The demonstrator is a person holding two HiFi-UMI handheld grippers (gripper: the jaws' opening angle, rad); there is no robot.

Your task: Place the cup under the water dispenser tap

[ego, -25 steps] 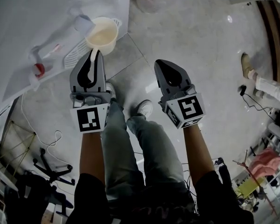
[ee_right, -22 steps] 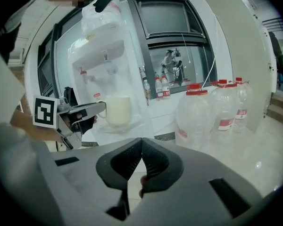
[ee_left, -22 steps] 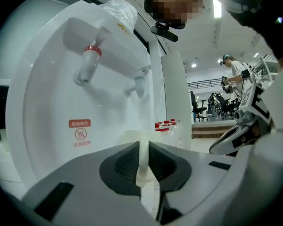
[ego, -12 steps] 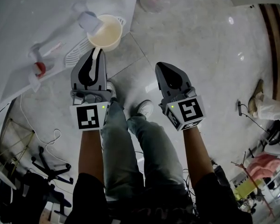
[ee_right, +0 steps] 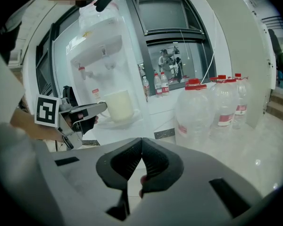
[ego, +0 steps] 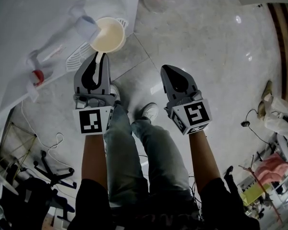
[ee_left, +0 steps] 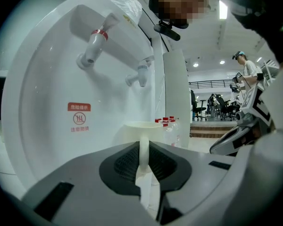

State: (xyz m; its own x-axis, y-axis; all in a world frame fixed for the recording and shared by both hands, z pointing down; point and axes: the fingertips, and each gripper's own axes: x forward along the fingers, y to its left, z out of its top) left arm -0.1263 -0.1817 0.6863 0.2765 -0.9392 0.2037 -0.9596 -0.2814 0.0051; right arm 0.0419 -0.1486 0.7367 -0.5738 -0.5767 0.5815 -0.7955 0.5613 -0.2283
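In the head view the left hand-held gripper [ego: 100, 56] clamps the handle of the cream cup [ego: 108, 35] over the drip tray [ego: 77, 59], its rim beneath the grey tap [ego: 86, 25] and the red tap [ego: 37, 74] well aside, the left gripper view puts the dispenser wall [ee_left: 61, 140] close behind it, and the right gripper view shows the right hand-held gripper [ee_right: 141, 142] closed on nothing, with water jugs [ee_right: 195, 112] beyond.

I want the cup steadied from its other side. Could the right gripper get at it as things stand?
Probably yes: the right gripper, shut and empty, hangs over the floor, and the cup's side toward it is unblocked; the left gripper pinches only the handle.
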